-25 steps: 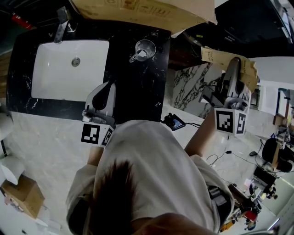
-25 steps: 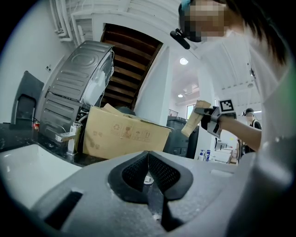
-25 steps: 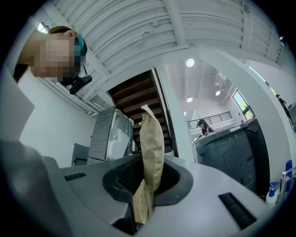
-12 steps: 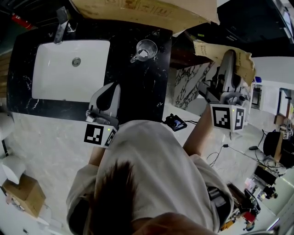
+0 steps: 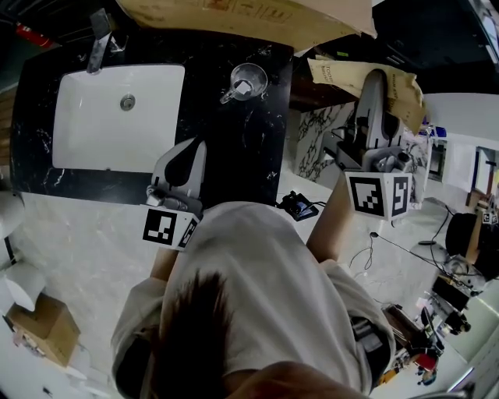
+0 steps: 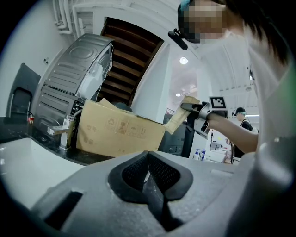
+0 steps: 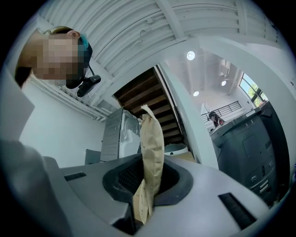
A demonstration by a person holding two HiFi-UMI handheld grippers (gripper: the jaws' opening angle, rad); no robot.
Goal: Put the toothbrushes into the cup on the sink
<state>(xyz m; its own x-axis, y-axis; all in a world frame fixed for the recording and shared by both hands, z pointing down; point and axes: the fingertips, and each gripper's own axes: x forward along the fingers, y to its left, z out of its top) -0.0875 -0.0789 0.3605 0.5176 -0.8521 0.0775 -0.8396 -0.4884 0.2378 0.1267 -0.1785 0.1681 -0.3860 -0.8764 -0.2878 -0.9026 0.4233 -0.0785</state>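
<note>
A clear glass cup [image 5: 246,81] stands on the black marble counter [image 5: 257,148], right of the white sink basin [image 5: 93,117]. My left gripper [image 5: 191,148] hovers over the counter's front part, jaws shut with nothing between them [image 6: 149,173]. My right gripper [image 5: 374,78] is off the counter's right edge, shut on a long brown paper packet [image 5: 343,74] that sticks out past the jaws toward the counter. The right gripper view shows the packet [image 7: 151,148] pinched between the pads [image 7: 147,185]. No bare toothbrush is visible.
A faucet [image 5: 100,43] stands behind the basin. A large cardboard box [image 5: 234,19] lies along the counter's back edge. A small black device [image 5: 298,207] with a cable lies on the pale floor by the counter's corner. Another cardboard box [image 5: 43,327] sits at the lower left.
My right gripper has carried the paper packet left, toward the counter's right edge. The left gripper has stayed nearly where it was.
</note>
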